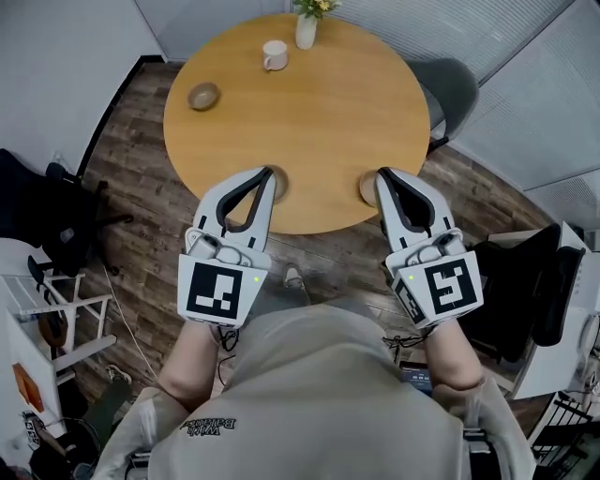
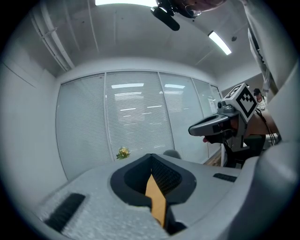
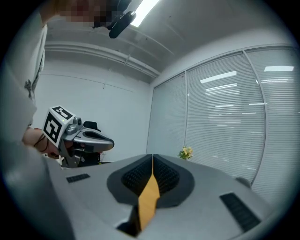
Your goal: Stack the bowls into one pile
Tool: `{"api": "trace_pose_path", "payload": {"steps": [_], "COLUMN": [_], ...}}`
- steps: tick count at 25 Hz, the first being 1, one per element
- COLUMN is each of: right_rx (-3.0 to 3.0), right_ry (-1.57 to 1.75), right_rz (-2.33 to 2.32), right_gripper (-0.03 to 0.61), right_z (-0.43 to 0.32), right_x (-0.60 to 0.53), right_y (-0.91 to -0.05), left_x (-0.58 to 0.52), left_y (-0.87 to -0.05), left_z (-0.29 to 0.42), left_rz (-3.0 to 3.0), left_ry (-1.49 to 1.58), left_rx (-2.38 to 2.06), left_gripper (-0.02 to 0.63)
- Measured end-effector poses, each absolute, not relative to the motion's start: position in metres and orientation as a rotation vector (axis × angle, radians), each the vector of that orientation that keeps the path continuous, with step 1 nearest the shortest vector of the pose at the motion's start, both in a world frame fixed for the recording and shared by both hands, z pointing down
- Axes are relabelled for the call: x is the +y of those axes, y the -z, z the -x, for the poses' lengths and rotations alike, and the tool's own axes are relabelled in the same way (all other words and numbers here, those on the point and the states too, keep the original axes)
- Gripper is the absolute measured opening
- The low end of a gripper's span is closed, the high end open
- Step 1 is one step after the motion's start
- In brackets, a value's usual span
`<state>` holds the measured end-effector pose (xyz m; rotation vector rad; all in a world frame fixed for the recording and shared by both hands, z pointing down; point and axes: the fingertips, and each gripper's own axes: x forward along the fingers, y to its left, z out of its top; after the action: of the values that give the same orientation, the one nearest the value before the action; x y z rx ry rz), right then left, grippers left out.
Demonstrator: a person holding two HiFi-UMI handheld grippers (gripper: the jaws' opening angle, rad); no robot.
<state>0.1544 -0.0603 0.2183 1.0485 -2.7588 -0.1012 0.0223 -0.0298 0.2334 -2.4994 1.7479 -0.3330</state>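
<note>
Three small brown bowls sit apart on the round wooden table point(image 1: 328, 122). One bowl point(image 1: 202, 96) lies at the far left. Another bowl point(image 1: 279, 186) peeks out beside the tip of my left gripper point(image 1: 270, 172) at the near edge. The third bowl point(image 1: 366, 189) shows beside the tip of my right gripper point(image 1: 382, 174). Both grippers are shut and empty, side by side, their tips just over the table's near rim. In the gripper views, each pair of jaws meets with only a sliver of table showing between them.
A white mug point(image 1: 274, 54) and a white vase of flowers point(image 1: 307, 28) stand at the table's far side. A grey chair point(image 1: 452, 89) is tucked in at the right. A white rack point(image 1: 47, 300) and dark furniture point(image 1: 534, 291) flank me on the wood floor.
</note>
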Motion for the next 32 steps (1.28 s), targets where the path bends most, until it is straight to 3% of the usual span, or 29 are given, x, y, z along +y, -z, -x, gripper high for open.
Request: {"api": "trace_pose_path", "payload": {"steps": [32], "right_rx": [-2.697], "right_ry": [0.085], "right_rz": [-0.950], "right_gripper": [0.031], "right_z": [-0.188], "right_x": [-0.126], "right_y": [-0.248], "left_x": [-0.091], "left_y": [-0.244], "left_z": [-0.060], "left_rz": [2.506], "left_ry": [0.384], "left_rx": [1.797], "left_gripper": [0.018]}}
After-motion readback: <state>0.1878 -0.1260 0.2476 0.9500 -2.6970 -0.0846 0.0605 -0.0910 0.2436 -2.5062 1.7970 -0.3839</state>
